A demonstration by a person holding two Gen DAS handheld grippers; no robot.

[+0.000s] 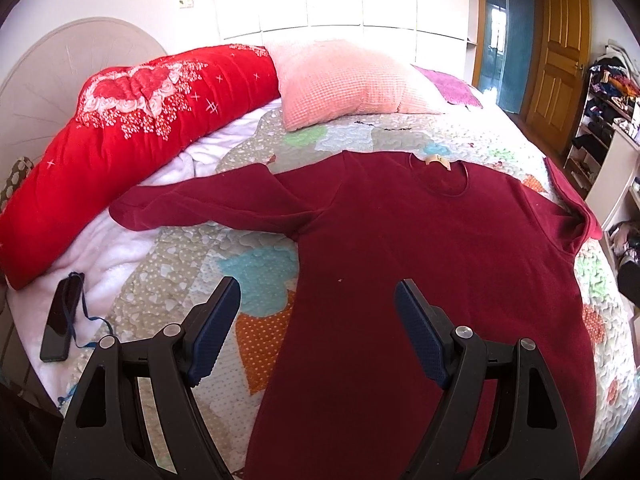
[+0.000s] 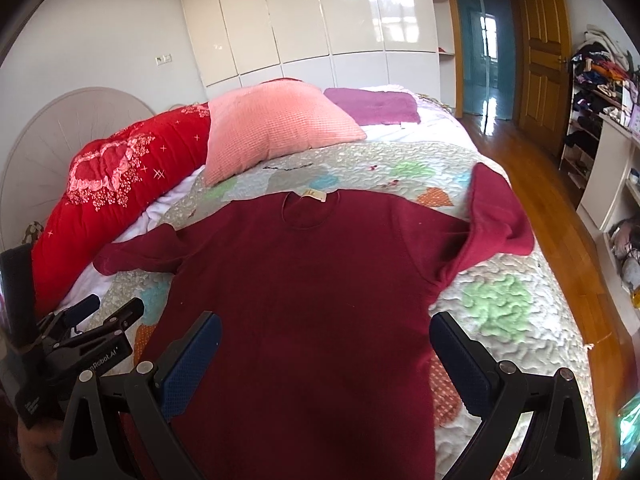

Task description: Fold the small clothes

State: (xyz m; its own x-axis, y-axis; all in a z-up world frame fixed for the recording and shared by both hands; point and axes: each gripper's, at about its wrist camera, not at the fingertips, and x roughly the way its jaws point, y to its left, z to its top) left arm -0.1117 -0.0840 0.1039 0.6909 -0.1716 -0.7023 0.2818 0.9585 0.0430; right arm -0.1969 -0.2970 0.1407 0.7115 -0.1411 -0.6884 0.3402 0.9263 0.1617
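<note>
A dark red long-sleeved top (image 1: 420,264) lies flat on the patchwork quilt (image 1: 256,264), neck and tan label away from me. Its left sleeve (image 1: 208,204) stretches out to the left. Its right sleeve (image 2: 496,216) is bunched and folded near the bed's right edge. My left gripper (image 1: 318,296) is open and empty, hovering over the top's lower left side edge. My right gripper (image 2: 326,332) is open and empty above the top's (image 2: 304,288) lower body. The left gripper (image 2: 108,308) also shows at the left of the right wrist view.
A red quilted bolster (image 1: 120,148) and a pink pillow (image 1: 344,80) lie at the bed's far side, with a purple cloth (image 2: 376,106) behind. A dark phone with a blue strap (image 1: 60,320) lies at the left. Wooden floor (image 2: 560,208) and cluttered shelves (image 2: 600,92) are to the right.
</note>
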